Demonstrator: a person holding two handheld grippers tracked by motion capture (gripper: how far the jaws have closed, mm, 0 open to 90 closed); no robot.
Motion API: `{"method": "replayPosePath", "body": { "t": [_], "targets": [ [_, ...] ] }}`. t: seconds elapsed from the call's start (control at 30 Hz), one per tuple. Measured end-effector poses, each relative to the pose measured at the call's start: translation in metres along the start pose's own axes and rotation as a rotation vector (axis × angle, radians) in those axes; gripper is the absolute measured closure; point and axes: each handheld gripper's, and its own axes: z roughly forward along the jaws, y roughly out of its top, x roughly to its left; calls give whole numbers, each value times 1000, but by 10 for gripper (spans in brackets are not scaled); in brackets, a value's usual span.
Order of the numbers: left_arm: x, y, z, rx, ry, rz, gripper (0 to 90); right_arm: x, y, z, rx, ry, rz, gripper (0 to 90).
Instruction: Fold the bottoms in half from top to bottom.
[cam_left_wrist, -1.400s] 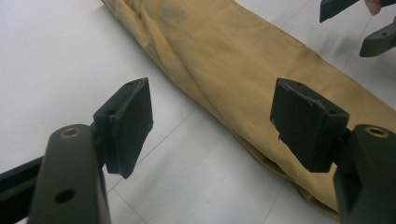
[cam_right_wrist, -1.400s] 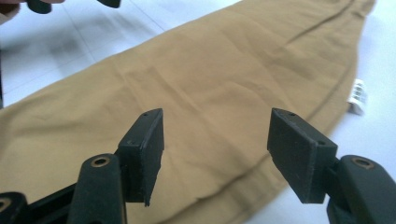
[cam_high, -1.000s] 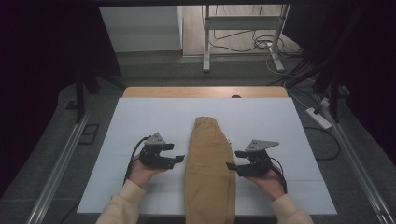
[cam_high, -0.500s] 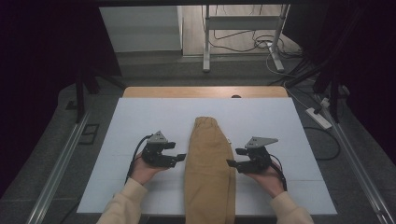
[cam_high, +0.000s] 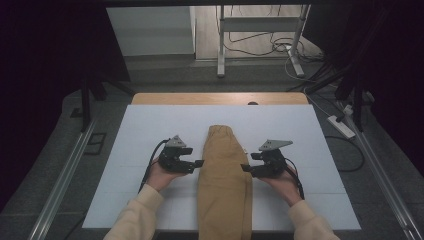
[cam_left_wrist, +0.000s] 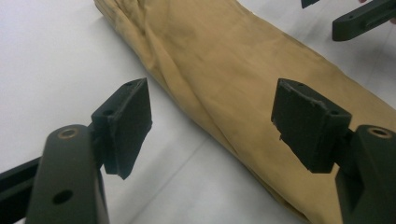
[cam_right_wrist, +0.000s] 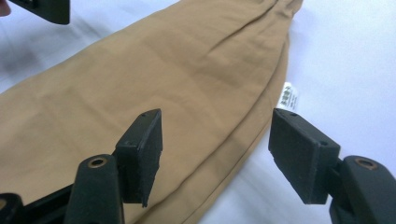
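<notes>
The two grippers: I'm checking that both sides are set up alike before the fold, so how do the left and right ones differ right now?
The left gripper sits at the left edge of the tan garment; the right gripper sits at its right edge. In the gripper views, a white label pokes out of the garment beyond the right gripper's jaws; past the left gripper's jaws there is none. Both are open, point inward at the garment and hold nothing.

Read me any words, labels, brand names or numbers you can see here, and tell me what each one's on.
White care tag sticking out from the edge of the folded tan trousers: dark print in several lines, too small and blurred to read.
Left gripper, right gripper and white table cover: no text or markings that can be read.
</notes>
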Motion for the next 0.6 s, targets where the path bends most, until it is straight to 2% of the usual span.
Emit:
{"method": "replayPosePath", "body": {
  "t": [0.37,0.6],
  "targets": [
    [11,15,12,10,6,-12,280,-9,19,15,12,-13,10,344],
    [18,20,20,23,18,-26,270,-19,23,23,27,-24,23,344]
  ]
}}
